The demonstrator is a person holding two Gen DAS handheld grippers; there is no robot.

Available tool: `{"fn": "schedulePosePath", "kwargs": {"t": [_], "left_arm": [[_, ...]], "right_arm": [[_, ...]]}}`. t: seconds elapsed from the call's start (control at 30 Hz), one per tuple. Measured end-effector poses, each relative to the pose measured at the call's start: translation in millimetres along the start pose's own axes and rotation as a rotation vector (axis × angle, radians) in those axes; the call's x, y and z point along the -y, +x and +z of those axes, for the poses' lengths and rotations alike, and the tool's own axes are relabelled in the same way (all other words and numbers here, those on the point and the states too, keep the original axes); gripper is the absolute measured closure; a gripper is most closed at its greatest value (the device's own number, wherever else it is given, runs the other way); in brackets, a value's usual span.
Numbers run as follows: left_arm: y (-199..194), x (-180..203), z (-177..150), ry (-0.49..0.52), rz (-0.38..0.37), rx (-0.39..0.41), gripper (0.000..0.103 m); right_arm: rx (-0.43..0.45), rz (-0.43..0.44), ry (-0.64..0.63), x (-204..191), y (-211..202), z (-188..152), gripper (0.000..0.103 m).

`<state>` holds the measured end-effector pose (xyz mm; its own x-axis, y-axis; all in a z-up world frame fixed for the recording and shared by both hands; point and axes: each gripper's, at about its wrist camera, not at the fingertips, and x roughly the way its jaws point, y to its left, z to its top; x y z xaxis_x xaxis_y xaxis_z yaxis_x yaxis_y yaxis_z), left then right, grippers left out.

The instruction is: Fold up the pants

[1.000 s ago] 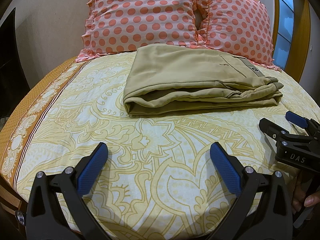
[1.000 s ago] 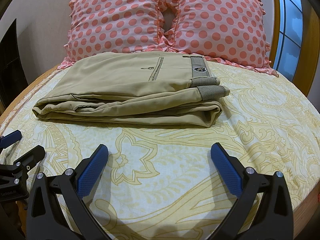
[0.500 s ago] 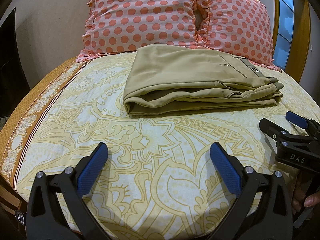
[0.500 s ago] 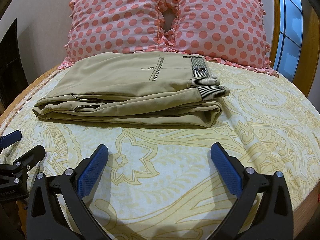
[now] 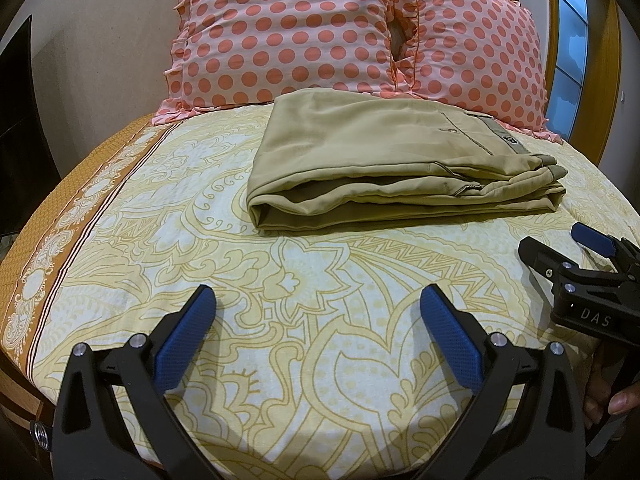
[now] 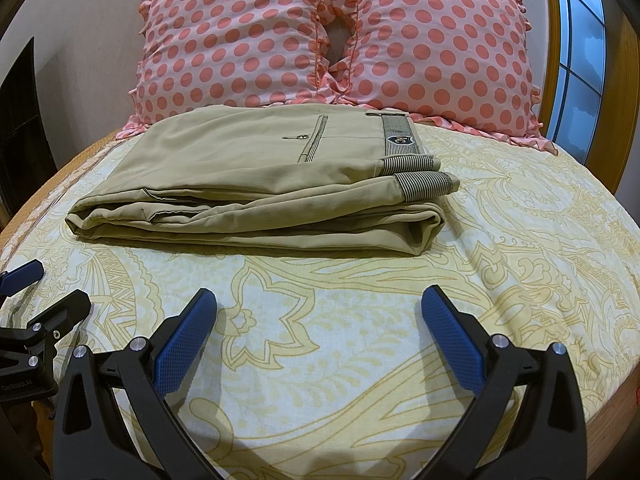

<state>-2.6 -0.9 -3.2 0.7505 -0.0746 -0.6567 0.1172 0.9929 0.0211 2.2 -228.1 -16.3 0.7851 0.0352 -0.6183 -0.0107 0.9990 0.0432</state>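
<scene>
Khaki pants (image 5: 384, 168) lie folded in a flat stack on the yellow patterned bed sheet (image 5: 240, 272), with the striped waistband on the right side; they also show in the right wrist view (image 6: 256, 184). My left gripper (image 5: 318, 312) is open and empty, hovering over the sheet well short of the pants. My right gripper (image 6: 320, 312) is open and empty too, near the front of the bed. Each gripper shows at the edge of the other's view: the right one (image 5: 568, 252), the left one (image 6: 40, 292).
Two pink polka-dot pillows (image 6: 332, 40) stand against the headboard behind the pants. A brown bordered sheet edge (image 5: 60, 216) runs along the left. A window with a wooden frame (image 6: 580, 52) is at the right. A dark object (image 5: 16, 112) stands at the left.
</scene>
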Motion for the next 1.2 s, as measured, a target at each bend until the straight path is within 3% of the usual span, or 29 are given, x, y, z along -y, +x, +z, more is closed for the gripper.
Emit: {"fn": "schedulePosePath", "kwargs": {"t": [1.2], "left_arm": [[0.7, -1.3, 3.4, 0.003, 0.000, -0.008, 0.002]], "right_arm": [[0.002, 0.001, -0.001, -0.9, -0.2, -1.2, 0.001]]}}
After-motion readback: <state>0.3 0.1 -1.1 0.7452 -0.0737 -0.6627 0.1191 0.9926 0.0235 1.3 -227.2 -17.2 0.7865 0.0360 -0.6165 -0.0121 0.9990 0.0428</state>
